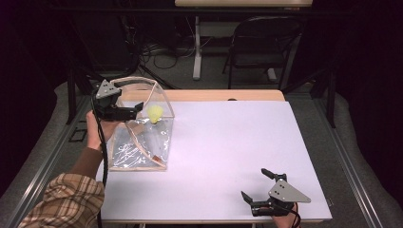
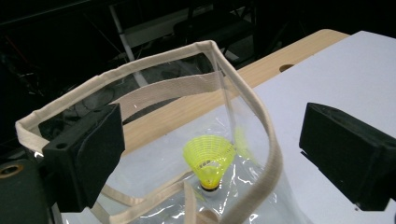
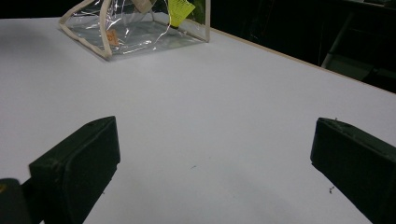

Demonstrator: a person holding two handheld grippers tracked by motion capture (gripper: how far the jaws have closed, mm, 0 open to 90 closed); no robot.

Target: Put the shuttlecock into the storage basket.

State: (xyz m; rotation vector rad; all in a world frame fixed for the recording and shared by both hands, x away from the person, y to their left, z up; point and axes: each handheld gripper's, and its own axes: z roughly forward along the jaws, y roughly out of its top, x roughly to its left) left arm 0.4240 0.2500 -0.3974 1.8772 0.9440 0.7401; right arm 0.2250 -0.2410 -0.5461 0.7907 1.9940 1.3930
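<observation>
Left gripper view: the left gripper (image 2: 210, 149) is being held wide open and empty above the bag (image 2: 261, 121), the shuttlecock (image 2: 208, 161) standing inside. The right gripper (image 1: 259, 187) is being rested wide open, empty, on the desk (image 1: 228, 142), seemingly idle.

The white desk (image 1: 228, 142) is evenly lit from above, with a faint violet cast; the surroundings are left nearly black. Small glints are seen on the clear bag (image 1: 140, 142). Soft shadows are cast beneath the near jaws, which are slightly blurred. Mild grain is noted.

A yellow shuttlecock (image 2: 210, 161) stands inside the clear bag (image 2: 254, 107), between wide-apart jaws.
</observation>
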